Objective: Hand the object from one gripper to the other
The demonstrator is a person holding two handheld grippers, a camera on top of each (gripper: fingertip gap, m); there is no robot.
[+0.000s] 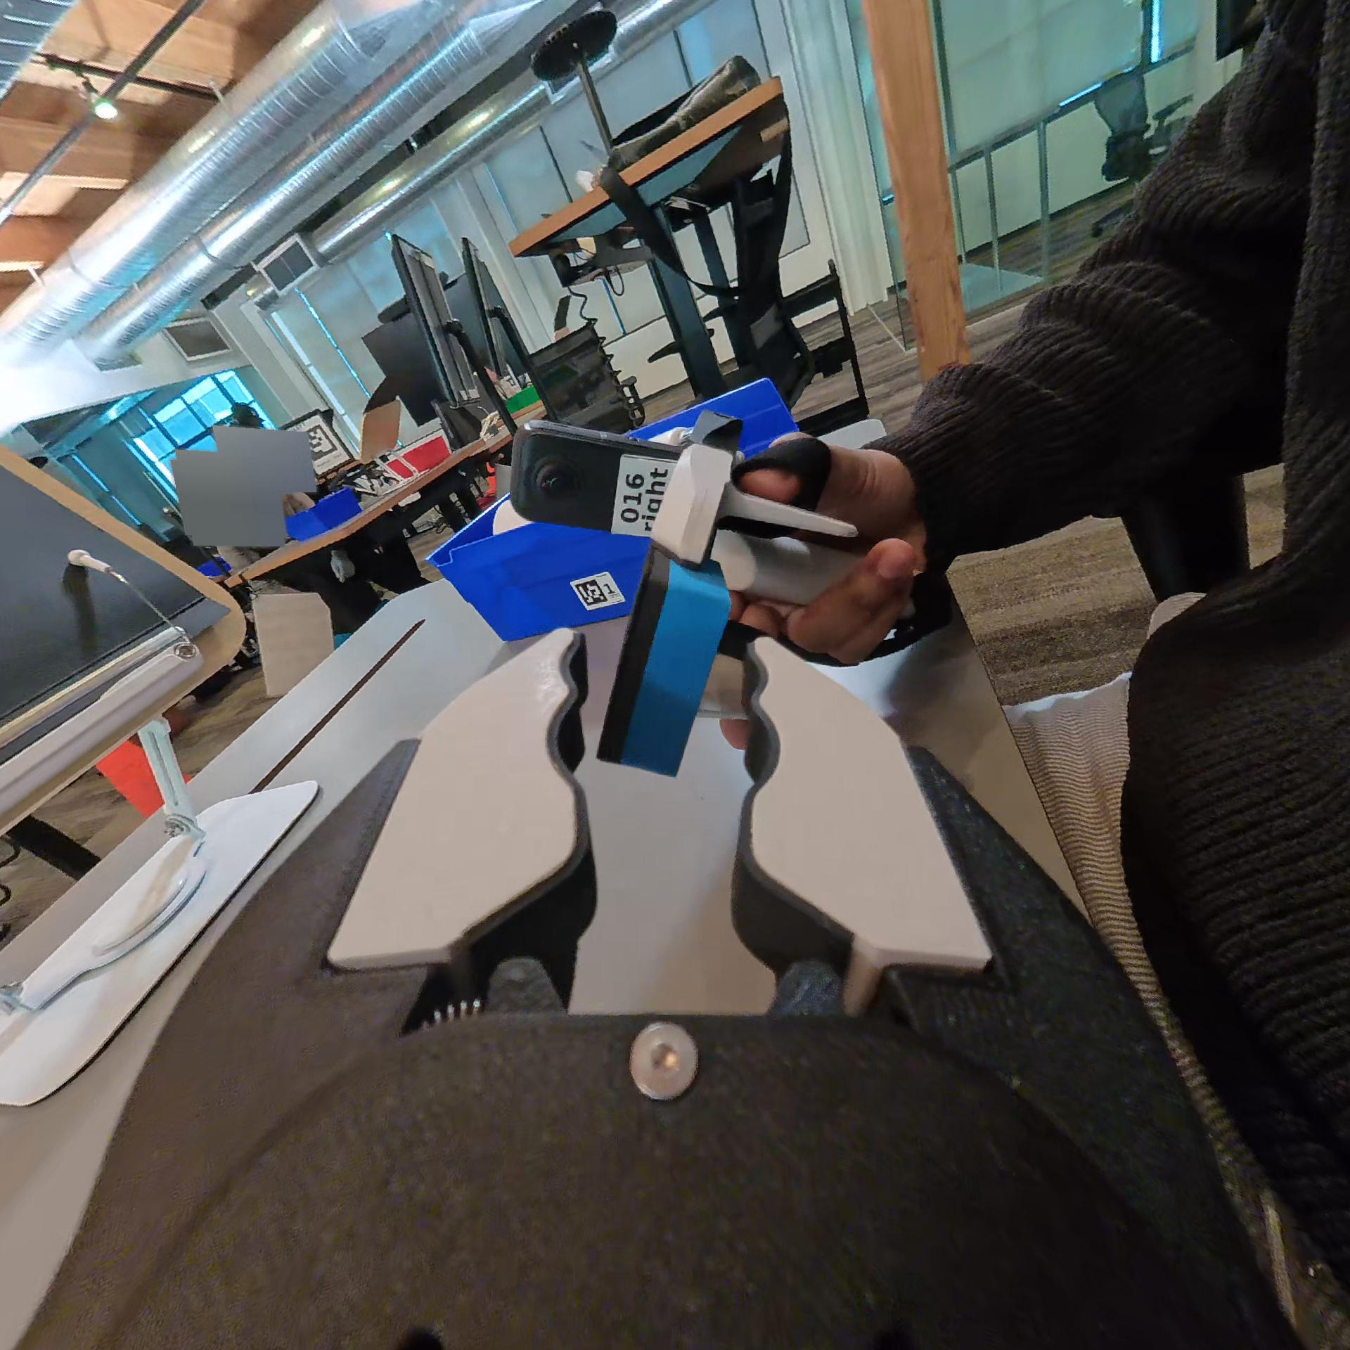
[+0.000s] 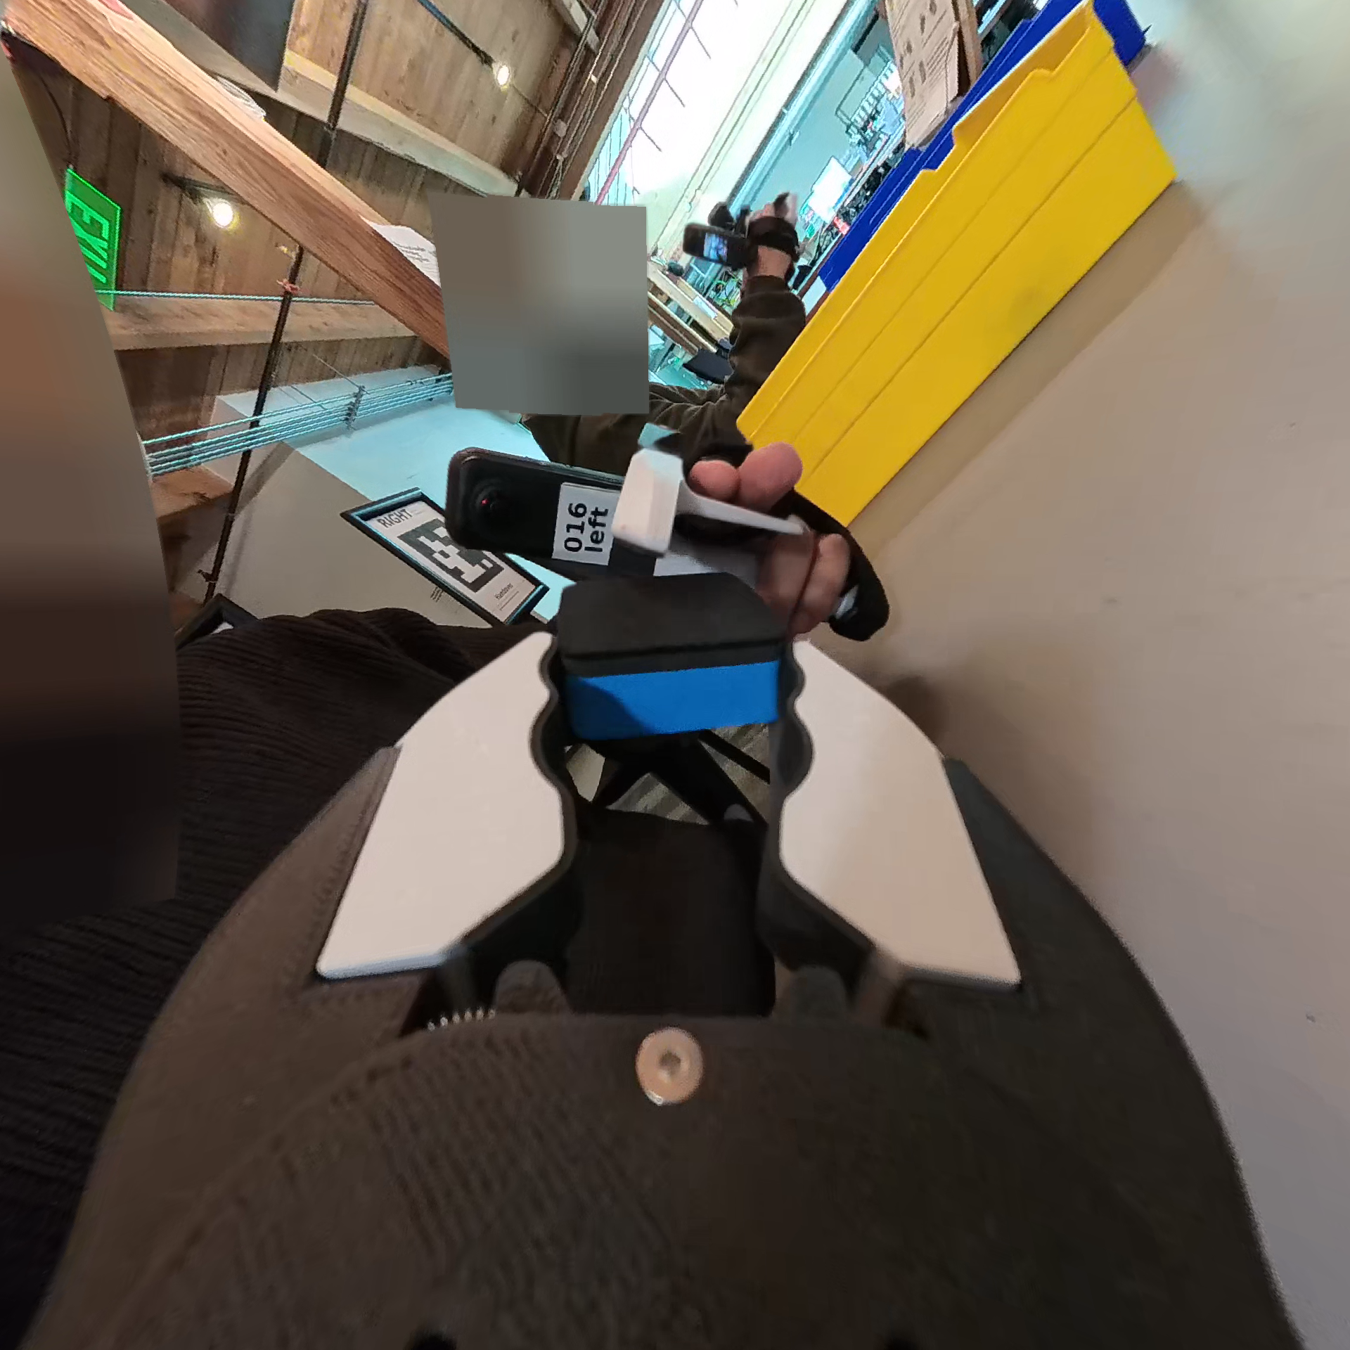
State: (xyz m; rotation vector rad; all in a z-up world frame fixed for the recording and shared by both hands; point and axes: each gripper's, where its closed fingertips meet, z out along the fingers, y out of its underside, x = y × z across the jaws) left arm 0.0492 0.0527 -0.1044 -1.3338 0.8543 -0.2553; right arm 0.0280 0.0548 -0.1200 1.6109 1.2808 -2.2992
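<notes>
Right gripper [image 2: 672, 654] has it: its fingers [image 2: 467, 774] are pinched in on the blue-and-black block [image 2: 672, 694], which sits right at the tips, one pad on each end, black layer facing up in the right wrist view. Nothing deeper in the throat, so it's a tip-only hold.

Left gripper [image 1: 661, 650] is spread wide. Its fingers [image 1: 497, 774] straddle the same block [image 1: 665, 679], which hangs tilted between the tips with a visible gap on both sides, so no contact yet as far as I can tell.

My guess on handling: looks like a foam eraser-type thing, light, a bit squishy, matte and not slippery, nothing fragile. I'd close the left fingers on the broad flat faces, near the free end away from the right pads, and squeeze gently so it doesn't twist.

Beyond the left fingertips there's the person's hand [image 1: 840, 570] on the right gripper, then a blue bin [image 1: 526, 577] on the table [image 1: 438, 657].
</notes>
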